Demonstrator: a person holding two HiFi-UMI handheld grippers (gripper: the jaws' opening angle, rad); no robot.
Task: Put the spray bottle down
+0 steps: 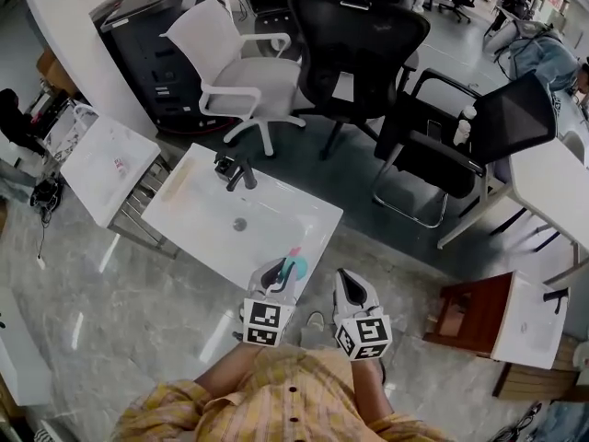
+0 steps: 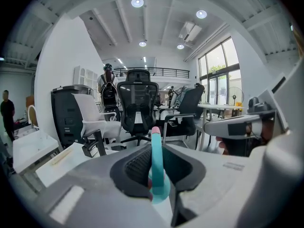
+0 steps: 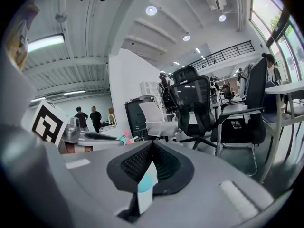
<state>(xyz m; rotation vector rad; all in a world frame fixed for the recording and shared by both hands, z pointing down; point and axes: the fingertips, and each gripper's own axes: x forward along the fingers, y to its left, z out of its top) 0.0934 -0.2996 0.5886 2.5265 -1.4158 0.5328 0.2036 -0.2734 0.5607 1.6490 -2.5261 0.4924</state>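
Observation:
The spray bottle [image 1: 295, 267] shows as a teal piece with a pink tip. My left gripper [image 1: 281, 271] is shut on it over the near edge of the white sink basin [image 1: 304, 212]. In the left gripper view the teal piece [image 2: 156, 160] stands upright between the black pads, and its pink tip pokes past the left gripper [image 2: 155, 145]. The bottle's body is hidden. My right gripper [image 1: 345, 280] hovers just right of the left one, beside the basin's near corner. In its own view the right gripper [image 3: 153, 144] has its fingertips together and holds nothing.
A black faucet [image 1: 235, 171] stands at the basin's far side. A second white basin [image 1: 106, 168] sits to the left. A white office chair [image 1: 239, 72] and black chairs [image 1: 354, 49] stand behind, a dark cabinet [image 1: 156, 44] at back left, and a wooden stand [image 1: 469, 311] at right.

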